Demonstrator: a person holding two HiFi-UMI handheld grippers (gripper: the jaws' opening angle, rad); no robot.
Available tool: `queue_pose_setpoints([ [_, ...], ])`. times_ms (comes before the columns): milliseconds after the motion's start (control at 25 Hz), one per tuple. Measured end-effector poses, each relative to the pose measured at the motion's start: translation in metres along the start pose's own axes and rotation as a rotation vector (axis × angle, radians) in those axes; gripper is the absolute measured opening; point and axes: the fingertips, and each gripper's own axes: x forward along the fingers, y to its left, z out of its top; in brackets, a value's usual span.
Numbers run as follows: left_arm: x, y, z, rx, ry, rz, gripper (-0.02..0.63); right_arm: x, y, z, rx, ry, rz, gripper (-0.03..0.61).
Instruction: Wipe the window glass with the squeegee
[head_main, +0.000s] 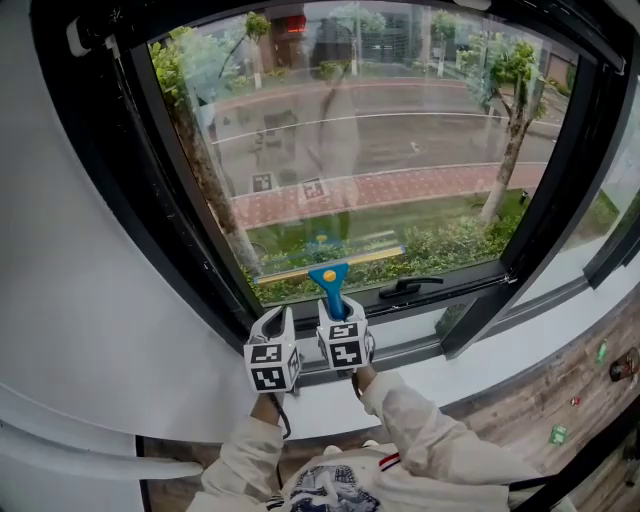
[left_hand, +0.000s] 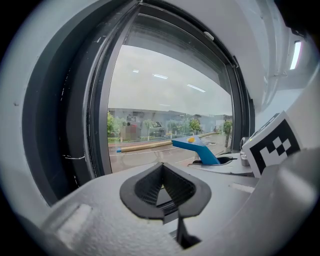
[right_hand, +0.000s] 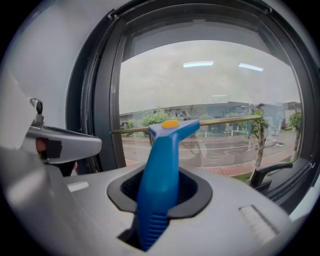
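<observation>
The squeegee (head_main: 331, 283) is clamped by its blue handle in the right hand-held gripper (head_main: 343, 325), blade ahead against the lower window glass (head_main: 400, 140) (seemingly mid-stroke), while the left hand-held gripper (head_main: 272, 352), just beside, is closed on nothing.

left gripper (head_main: 278, 322) fingers together, right gripper (head_main: 338, 315) clamping squeegee (head_main: 331, 285), side by side
</observation>
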Motion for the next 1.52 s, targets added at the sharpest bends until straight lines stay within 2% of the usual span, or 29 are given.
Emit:
queue_pose_setpoints([
  [560, 0.003, -0.003, -0.004, -0.001, 0.009, -0.018, 0.0, 0.011, 0.005, -0.04, 0.044, 0.12, 0.034, 0.098],
  [880, 0.006, -0.004, -0.005, -0.007, 0.009, -0.025, 0.0, 0.011, 0.01, -0.065, 0.081, 0.275, 0.055, 0.092],
  [1080, 0.005, -0.004, -0.005, -0.011, 0.007, -0.027, 0.001, 0.011, 0.0, -0.095, 0.103, 0.399, 0.02, 0.092],
  [1320, 0.001, 0.0, -0.01, -0.019, 0.016, -0.023, 0.0, 0.014, -0.003, -0.103, 0.13, 0.431, 0.025, 0.092],
  [1520, -0.003, 0.002, -0.01, -0.025, 0.017, -0.013, 0.001, 0.013, 0.008, -0.107, 0.162, 0.474, 0.063, 0.092],
])
